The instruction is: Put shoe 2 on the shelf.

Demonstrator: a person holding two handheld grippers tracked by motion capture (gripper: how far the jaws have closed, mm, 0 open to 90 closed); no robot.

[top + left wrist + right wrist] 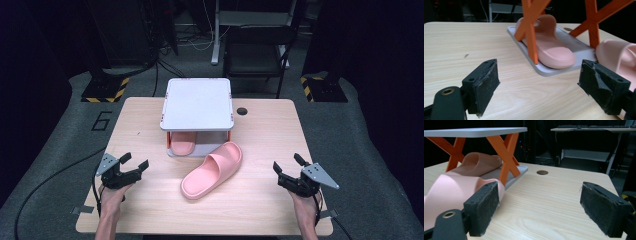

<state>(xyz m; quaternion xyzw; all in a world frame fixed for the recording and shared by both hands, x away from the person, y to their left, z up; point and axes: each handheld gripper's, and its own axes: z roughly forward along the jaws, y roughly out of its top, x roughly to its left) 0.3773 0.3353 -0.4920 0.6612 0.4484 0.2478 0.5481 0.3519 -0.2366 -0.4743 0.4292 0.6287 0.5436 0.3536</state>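
A probable "6" on the grey floor (60,135)

The rack's top shelf (197,103) hides most of the shelved slipper (182,145).

One pink slide sandal (212,170) lies upright and diagonal on the table, while its mate (183,143) sits on the rack's lower shelf (584,51).

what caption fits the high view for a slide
Two open hand-held grippers, left and right, flank a pink slipper before a shelf sheltering its mate.
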